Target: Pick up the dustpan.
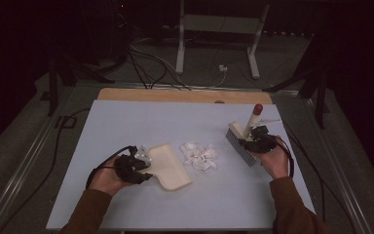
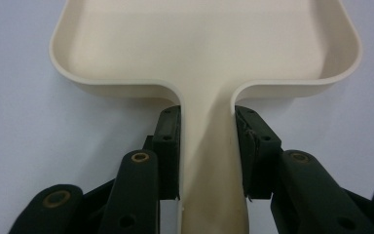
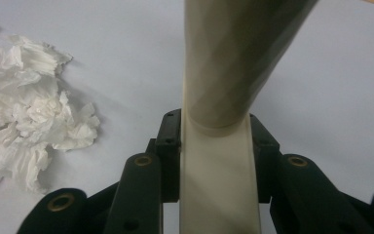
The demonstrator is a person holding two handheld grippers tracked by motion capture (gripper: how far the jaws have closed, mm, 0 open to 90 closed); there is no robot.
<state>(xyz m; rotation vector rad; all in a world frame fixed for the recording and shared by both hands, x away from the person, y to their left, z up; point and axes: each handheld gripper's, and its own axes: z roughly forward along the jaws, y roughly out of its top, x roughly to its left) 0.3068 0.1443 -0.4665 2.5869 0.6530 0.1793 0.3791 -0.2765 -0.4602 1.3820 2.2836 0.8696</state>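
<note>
a pile of crumpled white tissue scraps (image 1: 200, 156) lies mid-surface on the pale blue surface (image 1: 126, 122). just left of the pile, a cream dustpan (image 1: 169, 165) lies flat, its handle pinched by the left gripper (image 2: 207, 146) jaws. right of the pile, the right gripper (image 3: 215, 151) jaws clamp a cream hand brush (image 1: 243, 139), red-tipped handle raised.

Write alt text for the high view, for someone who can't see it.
A person at a pale table holds a cream dustpan by its handle in the left gripper and a brush in the right gripper, with a small heap of crumpled white paper scraps lying on the table between them. Cables and a white stand sit on the dark floor beyond.
</note>
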